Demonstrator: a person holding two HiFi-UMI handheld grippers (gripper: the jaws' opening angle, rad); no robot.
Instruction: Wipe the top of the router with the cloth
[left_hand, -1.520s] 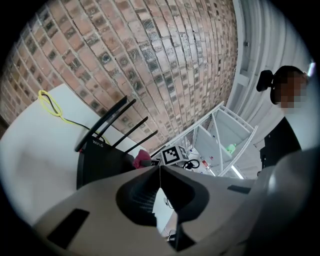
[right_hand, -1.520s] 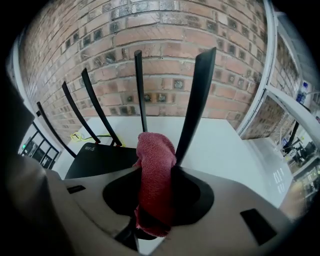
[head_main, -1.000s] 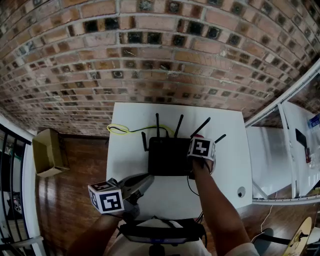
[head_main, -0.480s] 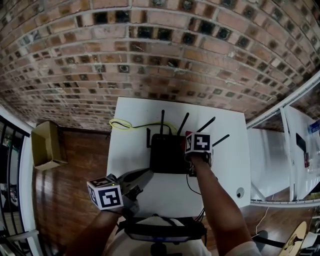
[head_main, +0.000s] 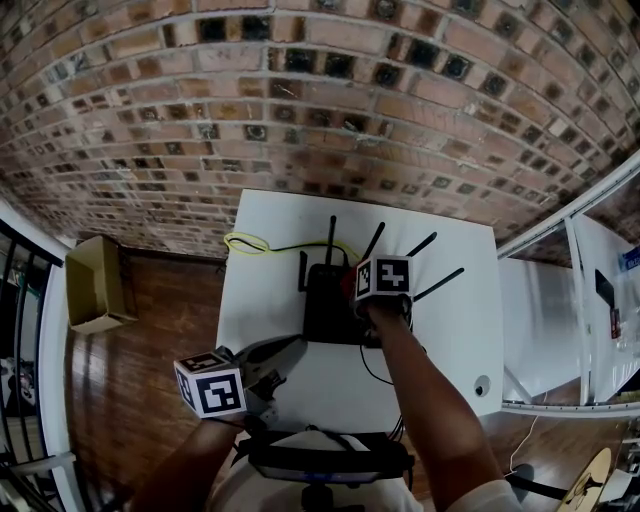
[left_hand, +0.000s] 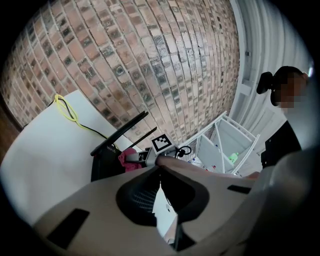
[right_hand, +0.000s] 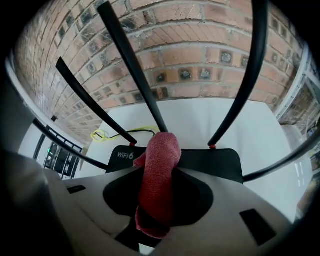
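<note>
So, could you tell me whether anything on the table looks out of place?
Nothing spilled or damaged. The black router has antennas splayed at uneven angles, and a yellow cable lies loosely looped on the white table behind it.

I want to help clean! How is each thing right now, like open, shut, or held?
Router, flat on table, antennas up.
Cloth, held in right tongs, at router's back.
Right tongs, shut on cloth.
Left tongs, shut, empty.
Cable, looped on table.
Box, open.
</note>
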